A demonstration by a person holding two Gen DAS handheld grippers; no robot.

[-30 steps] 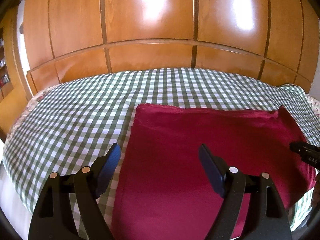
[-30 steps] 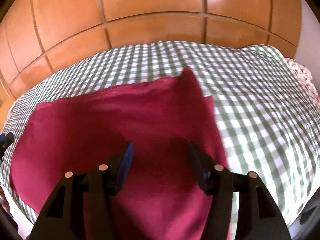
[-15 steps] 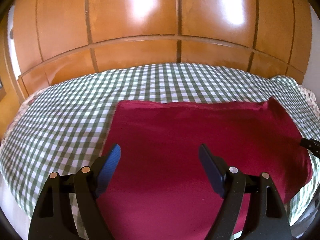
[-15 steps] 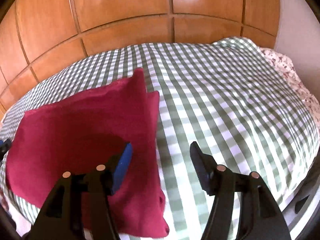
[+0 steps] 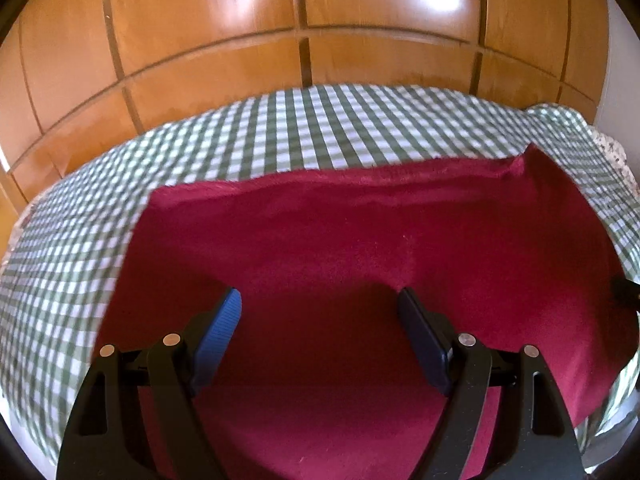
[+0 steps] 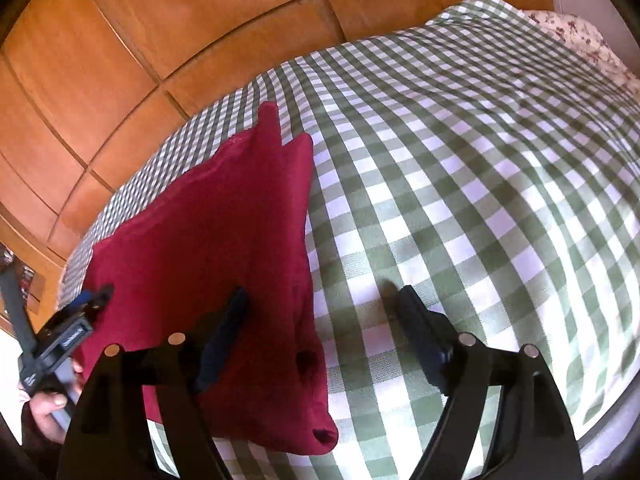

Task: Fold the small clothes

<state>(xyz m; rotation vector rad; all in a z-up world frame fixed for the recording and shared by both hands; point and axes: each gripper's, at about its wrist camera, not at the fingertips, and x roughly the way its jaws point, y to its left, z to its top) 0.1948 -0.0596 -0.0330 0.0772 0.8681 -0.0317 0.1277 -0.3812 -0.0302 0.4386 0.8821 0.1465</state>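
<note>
Garment: red cloth (image 5: 360,264) on bed (image 6: 460,184), long axis left–right.
Left gripper (image 5: 320,312): spread, empty, over cloth's middle.
Right gripper (image 6: 320,312): spread, empty, astride cloth's right edge; nearer.

Dark red garment (image 5: 360,264); green-white gingham bedcover (image 6: 460,168); orange-brown wood wardrobe (image 5: 280,40); blue gripper pads (image 5: 222,330).

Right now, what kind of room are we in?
Probably a bedroom: a bed under a green checked cover, a floral pillow at its head, and wooden wardrobe doors behind.
</note>
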